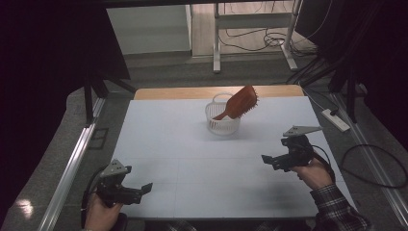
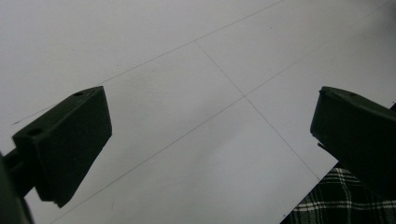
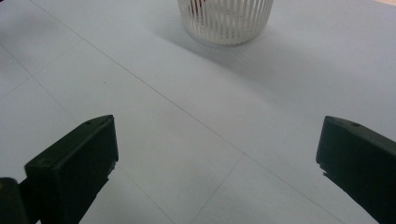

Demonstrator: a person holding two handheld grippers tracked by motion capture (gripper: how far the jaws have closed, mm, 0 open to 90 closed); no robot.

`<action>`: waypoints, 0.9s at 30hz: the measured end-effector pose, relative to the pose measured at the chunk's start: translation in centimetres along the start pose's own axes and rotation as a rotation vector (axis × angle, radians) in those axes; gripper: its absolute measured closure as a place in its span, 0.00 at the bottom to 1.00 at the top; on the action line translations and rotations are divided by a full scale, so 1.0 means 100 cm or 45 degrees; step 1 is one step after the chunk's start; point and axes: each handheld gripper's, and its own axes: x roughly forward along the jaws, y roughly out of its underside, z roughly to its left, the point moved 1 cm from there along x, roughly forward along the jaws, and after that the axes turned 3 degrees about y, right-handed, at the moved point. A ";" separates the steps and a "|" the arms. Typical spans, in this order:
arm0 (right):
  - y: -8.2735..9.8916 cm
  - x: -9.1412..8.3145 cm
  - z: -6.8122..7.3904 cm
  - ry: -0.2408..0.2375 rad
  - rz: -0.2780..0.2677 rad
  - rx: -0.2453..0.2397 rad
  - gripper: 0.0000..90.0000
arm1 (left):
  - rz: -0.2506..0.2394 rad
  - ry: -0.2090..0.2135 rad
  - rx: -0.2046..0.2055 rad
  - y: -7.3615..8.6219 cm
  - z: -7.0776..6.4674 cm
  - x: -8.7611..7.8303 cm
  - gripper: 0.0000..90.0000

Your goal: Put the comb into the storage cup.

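A brush (image 1: 240,102) stood handle-down in a white slatted basket (image 1: 222,122) at the far middle of the surface (image 1: 192,159), its bristled head leaning out over the right rim — propped there by the basket wall, so a bump at the head would likely tip it or drag the light basket along.

Both claws sat well back from it. The left claw (image 1: 136,188) hovered at the near left corner, jaws spread wide with nothing between them; in the left gripper view they framed bare surface and a bit of plaid sleeve (image 2: 336,200). The right claw (image 1: 269,160) hung over the right side, also wide open and empty, and its own view looked straight toward the basket (image 3: 225,21), which suggested it was the one lined up to reach in.

Room was generous — the whole sheet between claws and basket lay bare, with only faint grid lines on it. The basket stood near the far edge, where a wooden strip (image 1: 173,92) showed, so a push from the near side could slide it that way.
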 end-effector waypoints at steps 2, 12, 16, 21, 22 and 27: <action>0.002 -0.001 0.000 0.003 0.002 0.004 0.00 | -0.001 0.000 0.001 0.000 0.000 0.000 0.00; 0.010 -0.006 -0.002 0.018 0.008 0.007 0.00 | 0.000 0.001 0.002 0.000 0.000 0.000 0.00; 0.013 -0.009 -0.002 0.027 0.011 0.006 0.00 | 0.001 0.002 0.003 0.000 0.000 0.000 0.00; 0.016 -0.011 -0.003 0.030 0.014 0.010 0.00 | 0.001 0.000 0.005 0.000 0.000 0.000 0.00; 0.017 -0.011 -0.003 0.032 0.014 0.012 0.00 | 0.001 0.000 0.005 0.000 0.000 0.000 0.00; 0.021 -0.014 -0.004 0.036 0.022 0.017 0.00 | 0.001 -0.001 0.005 0.000 0.000 0.000 0.00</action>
